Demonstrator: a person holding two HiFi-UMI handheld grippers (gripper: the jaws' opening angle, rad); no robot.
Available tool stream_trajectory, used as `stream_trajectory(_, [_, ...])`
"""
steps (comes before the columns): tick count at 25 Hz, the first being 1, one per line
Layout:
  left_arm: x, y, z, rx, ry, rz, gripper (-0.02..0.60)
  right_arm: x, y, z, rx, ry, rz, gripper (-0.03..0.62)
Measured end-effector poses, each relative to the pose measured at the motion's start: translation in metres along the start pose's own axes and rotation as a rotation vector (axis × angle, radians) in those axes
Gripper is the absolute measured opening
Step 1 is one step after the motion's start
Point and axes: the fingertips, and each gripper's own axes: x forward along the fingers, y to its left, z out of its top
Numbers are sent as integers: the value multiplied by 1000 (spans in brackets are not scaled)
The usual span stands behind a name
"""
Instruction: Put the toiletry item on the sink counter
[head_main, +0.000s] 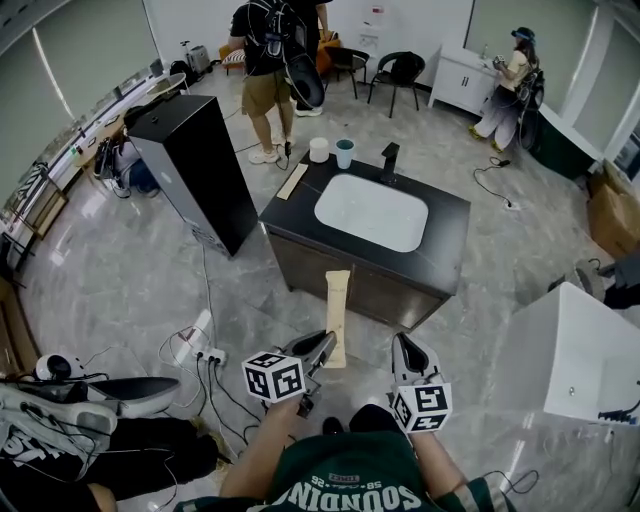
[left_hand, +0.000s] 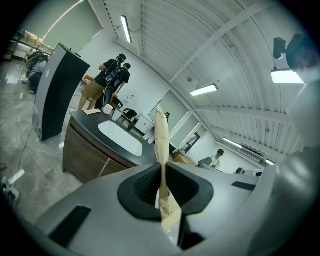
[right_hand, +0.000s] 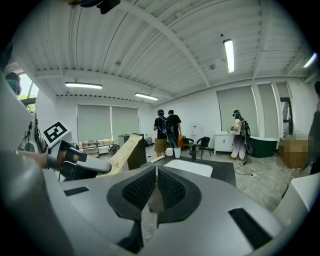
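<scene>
Pinching the lower end of the toiletry item (head_main: 338, 300), the jaws of the left gripper (head_main: 322, 347) are closed on it. The flat beige pack is held upright, just short of the sink counter (head_main: 452, 238). The right gripper (head_main: 404, 350) is clenched on nothing, beside it. The carry is judged under way. Next, the pack must be brought over the counter's dark top and lowered.

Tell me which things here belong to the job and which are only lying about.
For the job: beige packet, left gripper shut on it, sink counter.
Lying about: white cup, teal cup, black cabinet, chair, power strip.
</scene>
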Motion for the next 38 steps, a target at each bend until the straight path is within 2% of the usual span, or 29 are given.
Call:
stream_trajectory(6, [1, 9, 16, -3, 2, -6, 40, 16, 6, 15, -5, -8, 0, 43])
stream_trajectory(14, [34, 31, 41, 14, 6, -14, 40, 61, -10, 25, -1, -31, 8, 43])
stream_trajectory(21, [83, 66, 83, 49, 39, -15, 40, 133, -34, 39, 12, -44, 7, 43])
stream_trajectory(30, [158, 115, 155, 38, 34, -18, 40, 236, -72, 72, -17, -35, 26, 43])
stream_trajectory(38, [210, 143, 196, 24, 30, -6, 40, 304, -104, 88, -21, -23, 48, 43])
